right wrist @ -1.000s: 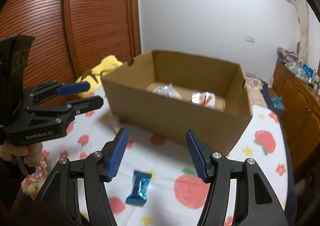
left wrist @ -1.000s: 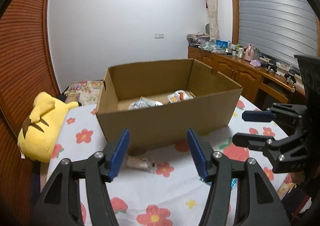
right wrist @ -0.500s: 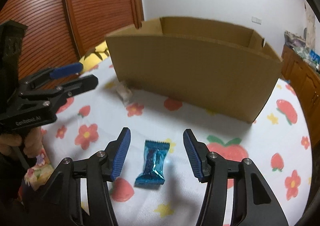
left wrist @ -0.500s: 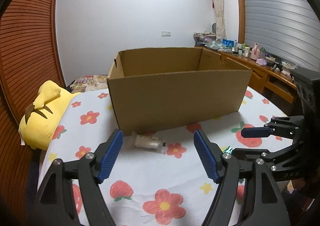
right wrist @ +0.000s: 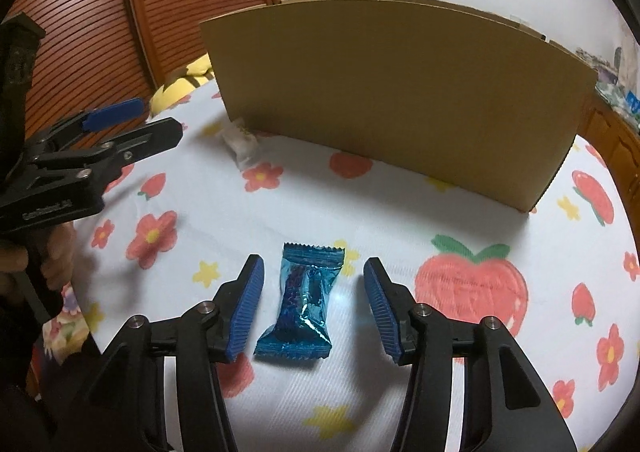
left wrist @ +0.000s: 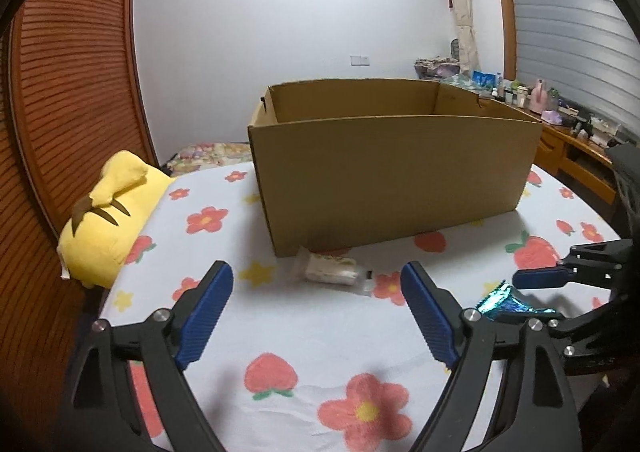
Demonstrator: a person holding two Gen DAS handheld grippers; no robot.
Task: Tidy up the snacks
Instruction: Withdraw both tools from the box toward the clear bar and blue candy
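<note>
A brown cardboard box stands open on the flowered cloth; it also shows in the right wrist view. A clear-wrapped pale snack lies by the box's front left corner, ahead of my open, empty left gripper; the right wrist view shows it too. A blue foil snack packet lies flat between the fingers of my open right gripper, untouched. The packet and right gripper show at the right of the left wrist view. The left gripper shows at the left of the right wrist view.
A yellow plush toy lies at the table's left edge. A wooden slatted door is behind it. A wooden counter crowded with small items runs along the right wall. The box's inside is hidden from both views.
Both grippers have dropped low toward the cloth, so the box's contents are out of sight. The right gripper has come down around the blue packet, which now lies between its fingers.
</note>
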